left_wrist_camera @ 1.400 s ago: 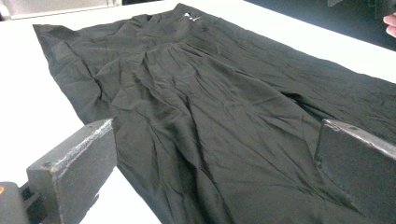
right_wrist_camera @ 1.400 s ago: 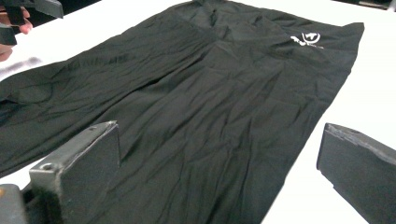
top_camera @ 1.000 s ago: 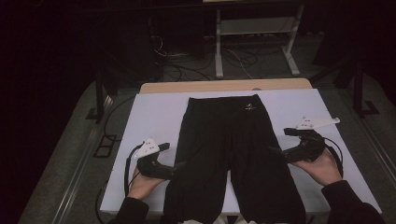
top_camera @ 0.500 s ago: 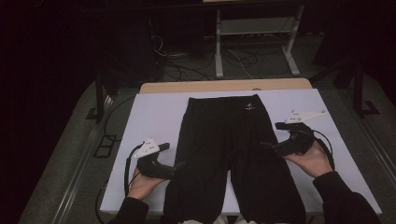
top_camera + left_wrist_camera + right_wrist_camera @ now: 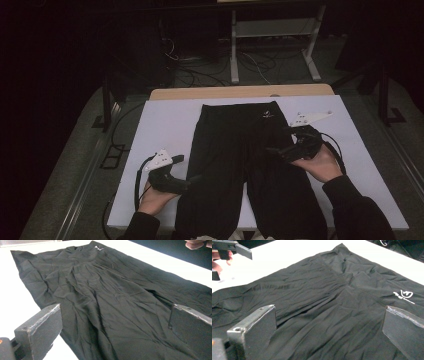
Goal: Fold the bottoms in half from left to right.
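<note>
**Black trousers spread flat between two sets of tongs**

A pair of black fabric trousers with a small white logo [image 5: 247,165] is laid flat and lightly creased along the middle of the white rectangular surface [image 5: 165,125], waistband at the far end. The left tongs [image 5: 192,180] are held at the trousers' near left edge, jaws spread wide, nothing gripped. The right tongs [image 5: 272,150] are poised over the right trouser leg, jaws likewise spread. Beyond the surface, a strip of light wooden tabletop [image 5: 240,92] and dark floor cables [image 5: 210,67] are seen.
</note>
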The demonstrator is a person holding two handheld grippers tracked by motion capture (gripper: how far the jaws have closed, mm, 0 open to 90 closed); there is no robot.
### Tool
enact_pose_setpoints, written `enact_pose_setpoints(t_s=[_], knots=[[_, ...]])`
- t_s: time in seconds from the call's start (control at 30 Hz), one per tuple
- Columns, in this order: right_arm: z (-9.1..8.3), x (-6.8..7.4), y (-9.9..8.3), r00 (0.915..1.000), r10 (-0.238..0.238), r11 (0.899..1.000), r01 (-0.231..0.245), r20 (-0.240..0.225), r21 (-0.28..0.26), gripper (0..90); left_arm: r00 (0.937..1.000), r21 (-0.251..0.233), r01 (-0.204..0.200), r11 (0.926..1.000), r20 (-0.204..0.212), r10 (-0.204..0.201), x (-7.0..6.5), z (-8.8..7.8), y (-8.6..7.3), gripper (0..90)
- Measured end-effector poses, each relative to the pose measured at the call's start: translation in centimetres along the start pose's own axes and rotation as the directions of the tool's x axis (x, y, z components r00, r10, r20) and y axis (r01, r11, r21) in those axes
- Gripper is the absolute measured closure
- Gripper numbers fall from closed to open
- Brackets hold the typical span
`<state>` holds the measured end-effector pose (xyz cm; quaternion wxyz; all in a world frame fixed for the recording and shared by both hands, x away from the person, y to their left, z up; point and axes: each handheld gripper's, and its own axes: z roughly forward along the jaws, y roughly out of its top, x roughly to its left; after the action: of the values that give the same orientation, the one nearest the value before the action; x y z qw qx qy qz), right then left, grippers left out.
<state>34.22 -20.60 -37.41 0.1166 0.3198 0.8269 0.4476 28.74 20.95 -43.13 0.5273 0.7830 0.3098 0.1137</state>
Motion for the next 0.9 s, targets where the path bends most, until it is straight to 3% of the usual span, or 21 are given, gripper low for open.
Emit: enact_pose_setpoints(t_s=[0.37, 0.63, 0.9], knots=[[2.1, 0.4, 1.3, 0.9998, -0.014, 1.000, 0.015, -0.017, 0.021, 0.0, 1.0000, -0.011, 0.002, 0.9999, 0.004, -0.002, 0.1, -0.1, 0.0, 0.0], [3.6, 0.5, 2.5, 0.9996, -0.009, 1.000, 0.009, -0.027, 0.010, 0.0, 0.9994, -0.052, 0.032, 0.9982, 0.013, -0.031, 0.3, -0.5, 0.1, 0.0], [4.8, 0.3, 3.6, 0.9997, -0.010, 1.000, 0.011, -0.022, 0.023, 0.0, 0.9992, -0.055, 0.038, 0.9978, 0.015, -0.037, 0.4, -0.5, 0.1, 0.0]])
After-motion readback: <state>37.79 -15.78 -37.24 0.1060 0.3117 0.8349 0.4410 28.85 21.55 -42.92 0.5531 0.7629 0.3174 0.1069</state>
